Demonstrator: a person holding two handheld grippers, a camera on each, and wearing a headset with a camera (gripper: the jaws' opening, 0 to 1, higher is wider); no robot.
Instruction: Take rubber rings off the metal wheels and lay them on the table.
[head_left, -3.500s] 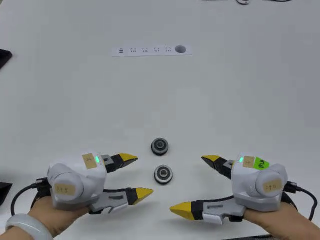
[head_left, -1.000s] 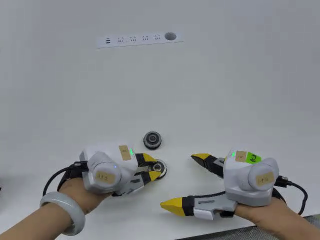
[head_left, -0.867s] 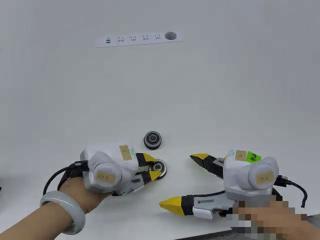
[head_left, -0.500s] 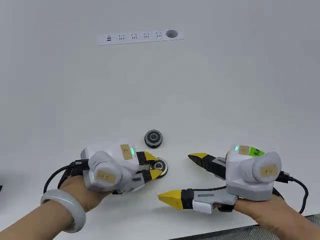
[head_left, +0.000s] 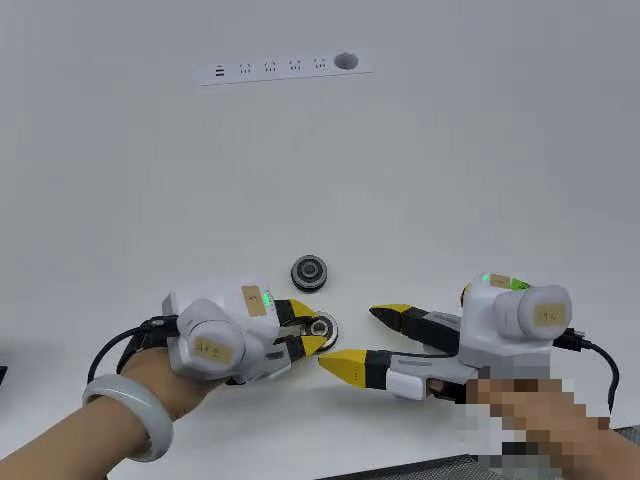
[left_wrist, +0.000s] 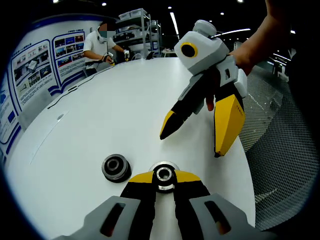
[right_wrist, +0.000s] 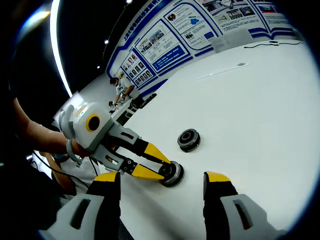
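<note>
We see a wide white desk (head_left: 480, 180) that takes up most of the head view, its top bare and glossy apart from a few small things.

Nearest us, low in that view, are the two hand-held tools. The right tongs (head_left: 350, 337) stand wide open with nothing between their yellow-tipped jaws. They lie low over the desk and point left, and the nearer tip sits just beside the left tongs (head_left: 312, 327). The left tongs point right, and their jaws are drawn in close and clamped on the near wheel (head_left: 322, 327), one yellow tip on each side of it. In the left gripper view that wheel sits right at the jaw tips, resting on the desk, with the open right tongs hanging above and beyond it. A black cable (head_left: 120, 345) trails from the left tool toward the desk's edge.

A white power strip (head_left: 285, 68) lies flat at the far side of the desk, well apart from everything else.

A pale bangle (head_left: 125, 420) circles the person's left wrist.

The far wheel (head_left: 309, 271) lies flat on the desk, free of both tools, near the clamped one and just beyond it. We make out a dark outer band around a bright metal hub on each wheel.
</note>
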